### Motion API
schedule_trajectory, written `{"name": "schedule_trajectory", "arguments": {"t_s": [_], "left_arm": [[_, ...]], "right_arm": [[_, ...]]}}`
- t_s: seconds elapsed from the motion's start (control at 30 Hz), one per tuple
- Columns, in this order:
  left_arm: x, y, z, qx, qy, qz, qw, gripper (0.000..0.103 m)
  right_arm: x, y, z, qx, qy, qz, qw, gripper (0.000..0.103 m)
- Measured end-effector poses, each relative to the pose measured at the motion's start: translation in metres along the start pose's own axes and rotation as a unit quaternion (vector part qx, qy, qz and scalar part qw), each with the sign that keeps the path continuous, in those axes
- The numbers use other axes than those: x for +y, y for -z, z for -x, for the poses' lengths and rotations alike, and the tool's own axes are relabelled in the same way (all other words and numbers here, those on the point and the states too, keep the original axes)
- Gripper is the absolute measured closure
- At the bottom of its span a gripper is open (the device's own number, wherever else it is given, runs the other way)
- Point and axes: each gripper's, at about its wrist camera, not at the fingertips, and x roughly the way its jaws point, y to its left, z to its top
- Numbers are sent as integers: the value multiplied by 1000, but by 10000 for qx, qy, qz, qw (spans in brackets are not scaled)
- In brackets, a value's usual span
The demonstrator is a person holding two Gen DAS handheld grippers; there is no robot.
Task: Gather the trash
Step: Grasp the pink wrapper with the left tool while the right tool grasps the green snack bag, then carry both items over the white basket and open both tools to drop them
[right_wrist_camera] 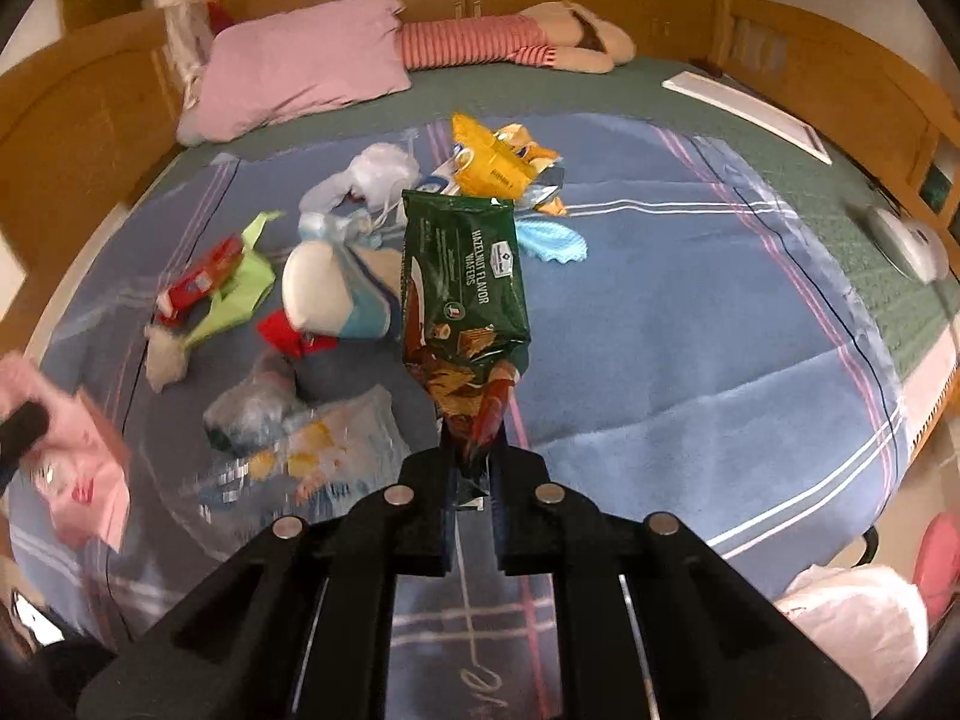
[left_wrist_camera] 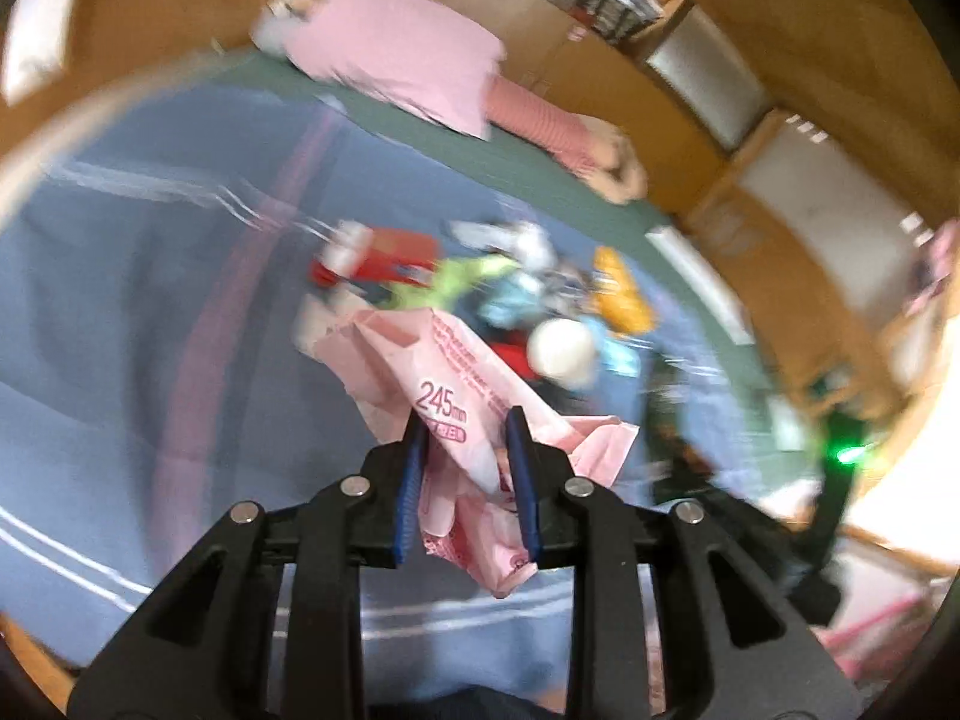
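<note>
Trash litters the blue blanket (right_wrist_camera: 690,324); left gripper (left_wrist_camera: 465,444) pinches a crumpled pink wrapper (left_wrist_camera: 456,384), right gripper (right_wrist_camera: 474,462) pinches a green wafer packet (right_wrist_camera: 465,276).

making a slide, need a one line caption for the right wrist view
Right gripper lifts a green hazelnut wafer wrapper above a trash-strewn blue blanket.

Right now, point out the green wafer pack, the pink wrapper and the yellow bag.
wafer pack (right_wrist_camera: 465,276), right wrist view, on its printed front.
pink wrapper (left_wrist_camera: 462,414), left wrist view, by the 245 print.
yellow bag (right_wrist_camera: 489,165), right wrist view, on its middle.
</note>
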Motion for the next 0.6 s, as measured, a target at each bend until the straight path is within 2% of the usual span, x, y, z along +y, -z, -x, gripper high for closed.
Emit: {"name": "schedule_trajectory", "arguments": {"t_s": [0.17,0.27,0.33,0.37,0.43,0.53,0.57,0.6], "left_arm": [[-18,4,2,-129,302,-449,9985,76],[-33,8,2,-136,386,-821,9958,76],[-41,11,3,-101,517,-979,9938,76],[-44,11,4,-78,578,-1033,9929,76],[-59,15,6,-70,460,-1251,9910,76],[-90,27,12,55,763,-1414,9870,76],[-104,33,14,110,905,-1542,9838,76],[-115,39,16,145,1012,-1647,9810,76]], "right_arm": [[-31,14,44,-188,-105,-29,9998,93],[-55,31,80,-320,67,127,9994,93],[-79,48,105,-236,163,226,9993,93],[-88,58,112,-154,179,266,9994,93],[-106,85,125,121,350,377,9986,93],[-126,122,124,685,408,313,9963,91],[-132,137,118,1005,361,207,9941,89],[-137,154,110,1402,319,125,9895,79]]}}
